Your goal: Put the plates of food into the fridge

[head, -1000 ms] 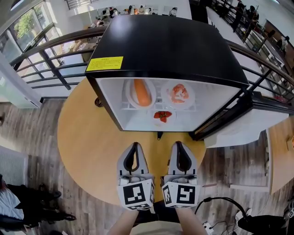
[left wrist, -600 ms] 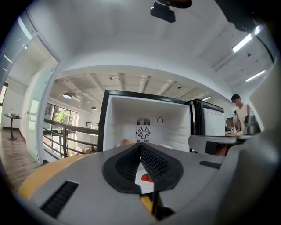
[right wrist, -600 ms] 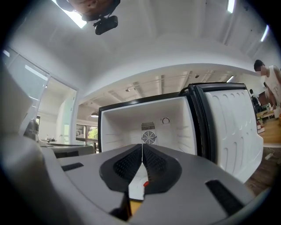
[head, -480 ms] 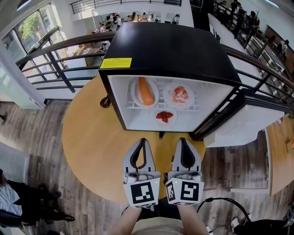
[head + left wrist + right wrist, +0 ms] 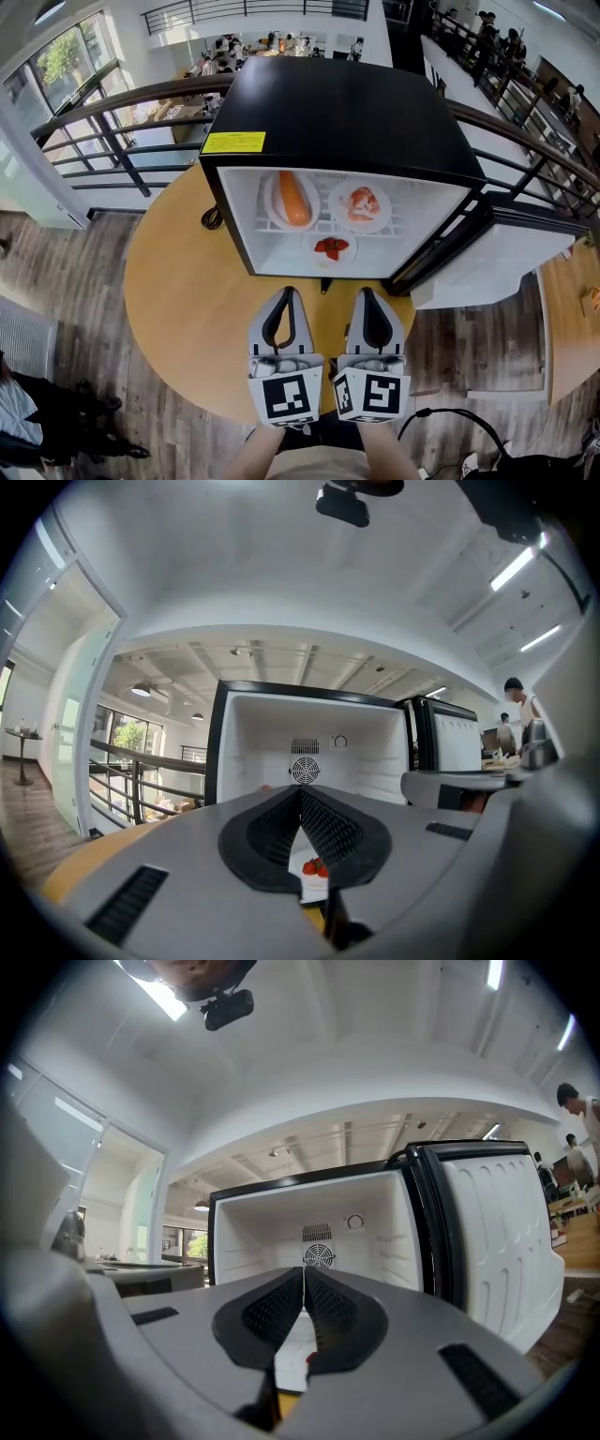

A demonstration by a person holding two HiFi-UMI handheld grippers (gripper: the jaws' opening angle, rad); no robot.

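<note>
A black mini fridge (image 5: 337,103) stands open on a round wooden table (image 5: 178,300). On its white shelf lie a plate with a long orange food (image 5: 293,199), a plate of pink food (image 5: 361,204) and, nearer the front, a small plate of strawberries (image 5: 330,248). My left gripper (image 5: 284,292) and right gripper (image 5: 365,292) hover side by side in front of the opening, both shut and empty. In the left gripper view the left gripper (image 5: 300,789) points level at the fridge, the strawberries (image 5: 314,866) showing below its jaws. The right gripper (image 5: 304,1269) faces the same white interior.
The fridge door (image 5: 487,253) hangs open to the right. A dark metal railing (image 5: 112,131) curves behind the table. A black cable (image 5: 450,417) lies on the wooden floor at the lower right. People stand far off in the background.
Both grippers have lifted a little in front of the fridge and stayed shut. The three plates have not moved.
</note>
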